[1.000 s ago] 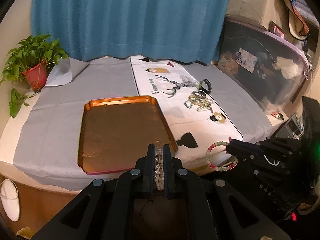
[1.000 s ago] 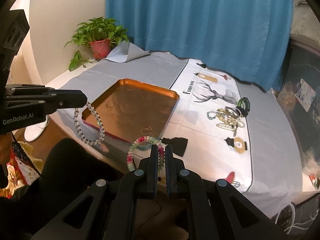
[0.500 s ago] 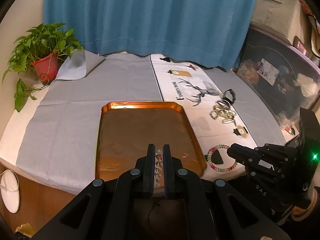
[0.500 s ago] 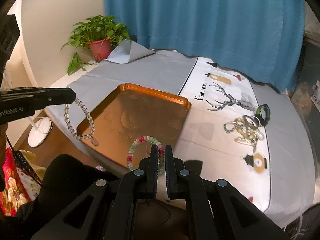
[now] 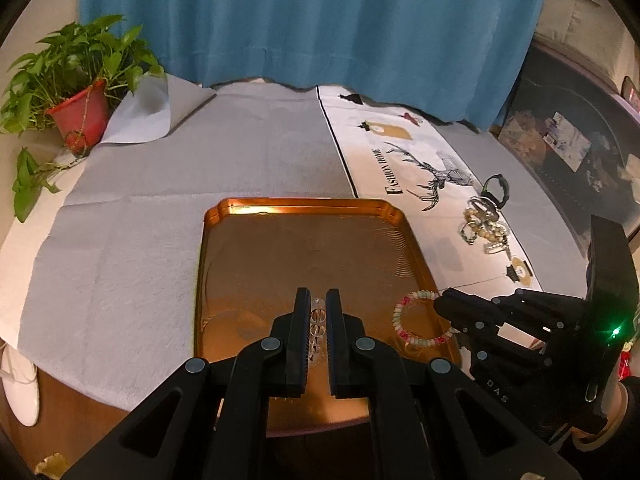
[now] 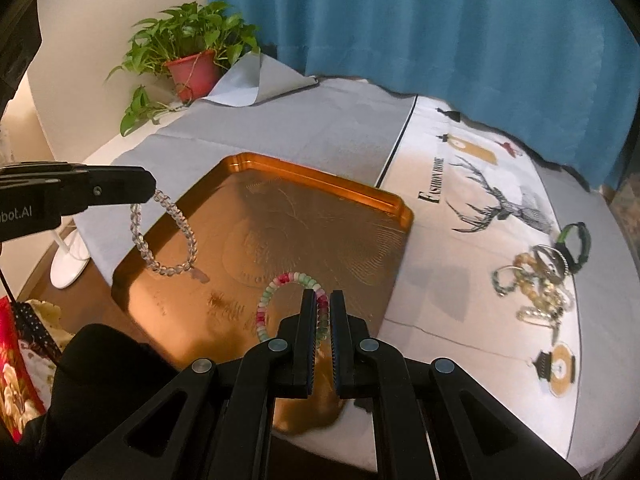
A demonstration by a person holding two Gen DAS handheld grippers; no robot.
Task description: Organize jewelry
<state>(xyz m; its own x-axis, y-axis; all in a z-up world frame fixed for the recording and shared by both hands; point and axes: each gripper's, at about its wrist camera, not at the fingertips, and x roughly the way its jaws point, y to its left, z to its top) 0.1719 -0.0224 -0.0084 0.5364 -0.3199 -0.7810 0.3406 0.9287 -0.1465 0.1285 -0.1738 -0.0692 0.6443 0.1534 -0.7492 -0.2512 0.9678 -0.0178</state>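
Copper-coloured tray [image 5: 308,240] sits on the grey cloth [image 5: 120,248] near the table's front edge, long side running away from the cameras; nothing lying flat in it that I can make out. Left gripper [image 5: 318,300] is pinched narrow on a clear bead bracelet [image 6: 164,236]: in the left wrist view only a few glassy beads show between the fingers, in the right wrist view the loop hangs below the fingertips over the tray's near-left corner, lowest beads at or just above the tray floor, contact can't be called. Right gripper [image 6: 324,302] is likewise closed down on a pink, green and white bead bracelet [image 6: 288,300], one side of the loop clamped between the fingers, the rest arcing out to the left above the tray's near-right area. From the left wrist view that same bracelet [image 5: 420,320] hangs off the right gripper's tip over the tray's right rim. Remaining jewelry pile [image 6: 540,280] lies well to the right on the white deer-print runner [image 6: 480,208]: a tangle of bead strings and metal bangles with a black and green band [image 6: 576,240] at the far end, touching the heap. Potted plant [image 5: 76,92] in a red pot at the far-left corner, blue curtain [image 5: 320,20] behind.
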